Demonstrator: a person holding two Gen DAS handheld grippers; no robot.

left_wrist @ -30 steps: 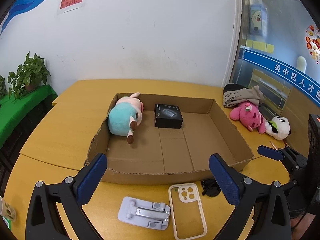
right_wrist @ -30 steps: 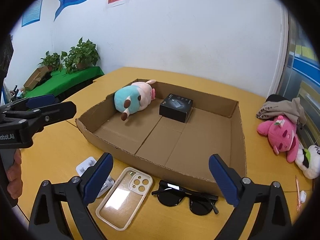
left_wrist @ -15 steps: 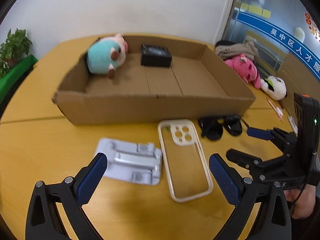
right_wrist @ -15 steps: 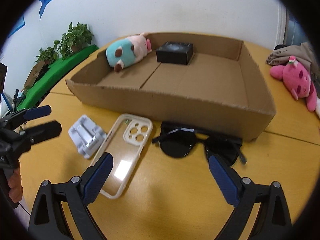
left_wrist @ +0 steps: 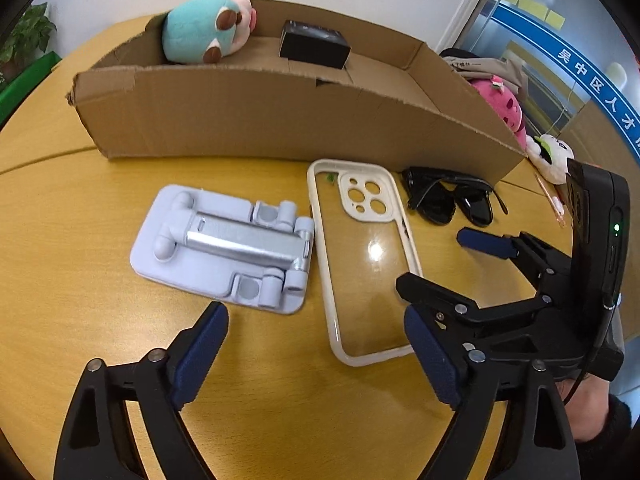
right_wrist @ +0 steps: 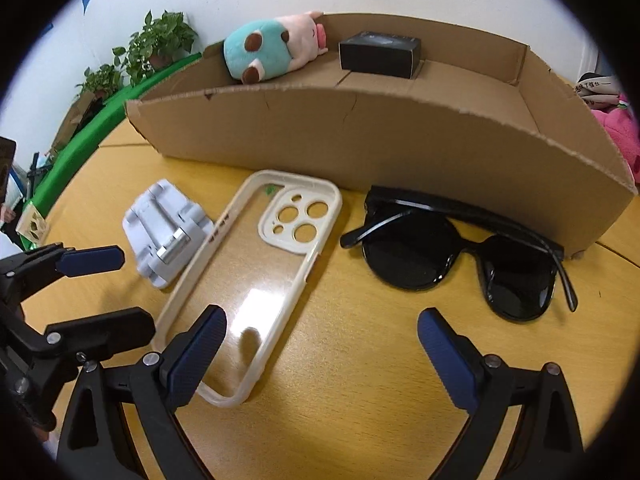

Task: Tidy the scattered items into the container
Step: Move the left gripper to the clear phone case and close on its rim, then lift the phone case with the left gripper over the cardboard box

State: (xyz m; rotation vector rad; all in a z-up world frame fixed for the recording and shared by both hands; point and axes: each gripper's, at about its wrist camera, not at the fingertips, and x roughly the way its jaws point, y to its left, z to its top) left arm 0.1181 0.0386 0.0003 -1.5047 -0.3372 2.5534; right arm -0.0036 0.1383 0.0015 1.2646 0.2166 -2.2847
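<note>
Both grippers had dropped from a view over the cardboard box point(left_wrist: 280, 120) to just above the bench point(left_wrist: 80, 208), so the three loose items now filled the near field. Pale phone stand point(left_wrist: 228, 248), clear phone case point(left_wrist: 364, 256) and black sunglasses point(right_wrist: 460, 256) lay in a row on the bench just in front of the box's near wall, the stand and case almost touching. Inside the box a teal plush point(left_wrist: 204, 30) and a black carton point(left_wrist: 314, 44) already sat against the far wall. The left gripper point(left_wrist: 316, 360) was closing from wide with nothing between its jaws, poised near the stand's front edge; the right gripper point(right_wrist: 320, 356) stood wide and empty, the case's lower end under its left pad. The stand looked rigid, flat and light, best pinched across its short sides. The case seemed thin, flexible and glossy, likely to slip or bow, so a grip across its rim would suit. The sunglasses appeared fragile; taking them at the bridge or frame would spare the lenses and arms.
</note>
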